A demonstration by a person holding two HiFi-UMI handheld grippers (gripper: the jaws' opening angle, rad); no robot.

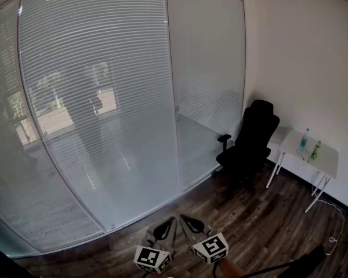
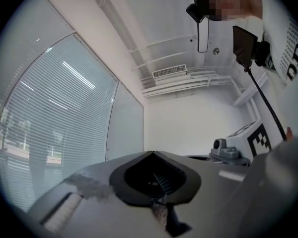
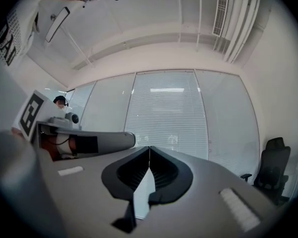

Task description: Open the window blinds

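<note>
Both tools sit low in front of you, side by side and pointing at the glass wall. Your left gripper (image 1: 171, 219) has its two fingers pressed tip to tip with nothing between them, and its own view shows the dark pads meeting at a point. Your right gripper (image 1: 183, 217) is the same: fingers together at the tips, only a thin slit of light lower down, nothing held. The two sets of fingertips are just beside each other, not touching. The blinds (image 1: 98, 97) hang straight ahead of both fingertips and well apart from them, and neither tool is in contact with them. Their slats are turned flat across the glass panels, so only a hazy glimpse of trees and pavement comes through. In the right gripper view the slatted panel stands directly beyond the fingertips. In the left gripper view it lies off to the left of them, with plain white wall ahead. To the right of your right fingers, well away, a black office chair (image 1: 249, 143) stands by the end of the glass. Further right is a small white folding table (image 1: 327, 161) against the wall, with a blue bottle (image 1: 304, 139) and a green bottle (image 1: 316, 150) upright on it, close together. Dark wooden floor (image 1: 267, 225) lies under the fingertips.
</note>
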